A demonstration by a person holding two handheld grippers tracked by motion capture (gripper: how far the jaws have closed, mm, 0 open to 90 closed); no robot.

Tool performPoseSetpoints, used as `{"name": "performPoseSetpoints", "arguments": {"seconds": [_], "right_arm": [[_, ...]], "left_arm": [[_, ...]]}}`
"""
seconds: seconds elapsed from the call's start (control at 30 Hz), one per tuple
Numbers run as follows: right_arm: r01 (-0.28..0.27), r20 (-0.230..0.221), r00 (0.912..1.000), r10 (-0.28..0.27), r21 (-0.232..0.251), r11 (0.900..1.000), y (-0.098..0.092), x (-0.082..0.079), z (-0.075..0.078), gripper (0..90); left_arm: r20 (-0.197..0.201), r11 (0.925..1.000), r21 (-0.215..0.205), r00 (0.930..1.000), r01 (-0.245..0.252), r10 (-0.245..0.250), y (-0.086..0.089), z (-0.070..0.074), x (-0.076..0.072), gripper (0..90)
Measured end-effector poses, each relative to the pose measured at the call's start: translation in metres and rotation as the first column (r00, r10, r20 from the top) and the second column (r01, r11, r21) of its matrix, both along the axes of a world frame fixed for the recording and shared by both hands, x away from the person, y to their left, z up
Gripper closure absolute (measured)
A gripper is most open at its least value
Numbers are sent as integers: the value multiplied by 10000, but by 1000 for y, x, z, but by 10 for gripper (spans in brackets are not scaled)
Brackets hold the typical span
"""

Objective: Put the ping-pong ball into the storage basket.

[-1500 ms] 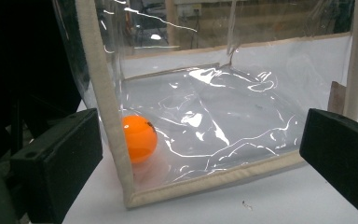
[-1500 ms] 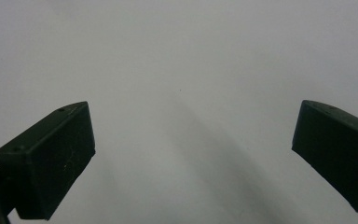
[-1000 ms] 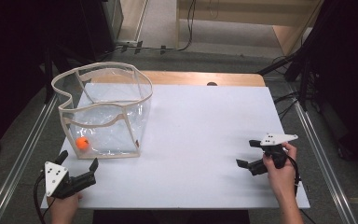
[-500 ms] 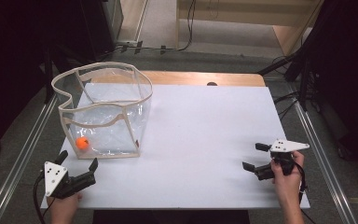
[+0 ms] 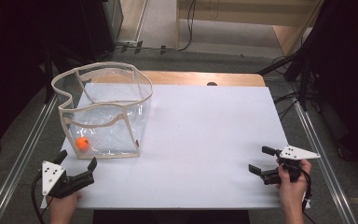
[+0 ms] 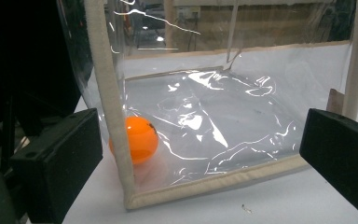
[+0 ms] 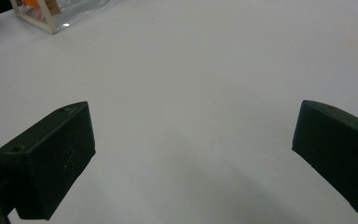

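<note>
A clear plastic bag point(image 5: 103, 112) with cream fabric edging stands open on the left of the white table point(image 5: 205, 140). An orange ball point(image 5: 82, 143) lies inside it at the near left corner. In the left gripper view the orange ball point(image 6: 137, 139) sits behind the bag's cream corner post point(image 6: 107, 93). My left gripper point(image 5: 78, 161) is open just in front of that corner, holding nothing. At the table's near right, my right gripper point(image 5: 259, 160) is open over bare table, its jaws wide apart in the right gripper view point(image 7: 191, 154).
Metal rails point(image 5: 23, 154) run along both sides of the table. A wooden board point(image 5: 205, 78) borders the far edge. Dark stands and cables stand beyond the right side. The bag's corner point(image 7: 42, 16) appears far off in the right gripper view.
My right gripper has drifted back toward the near right edge of the table, still open. The left gripper, bag and ball have stayed put.
</note>
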State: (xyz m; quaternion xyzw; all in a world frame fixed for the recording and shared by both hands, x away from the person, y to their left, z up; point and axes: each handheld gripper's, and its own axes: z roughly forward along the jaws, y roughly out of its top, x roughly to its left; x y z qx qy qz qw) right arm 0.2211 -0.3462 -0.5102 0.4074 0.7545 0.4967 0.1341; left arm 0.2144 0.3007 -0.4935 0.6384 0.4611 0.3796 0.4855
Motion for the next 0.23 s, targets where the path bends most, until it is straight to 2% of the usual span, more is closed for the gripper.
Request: {"name": "performPoseSetpoints", "arguments": {"seconds": [0.07, 0.23], "right_arm": [[126, 36, 9999, -126, 149, 9998, -3, -2, -2, 0], [158, 99, 9998, -159, 103, 9998, -2, -2, -3, 0]], "left_arm": [[-8, 10000, -21, 10000, 1, -1, 0, 0, 0, 0], [-14, 10000, -83, 10000, 21, -21, 1, 0, 0, 0]]}}
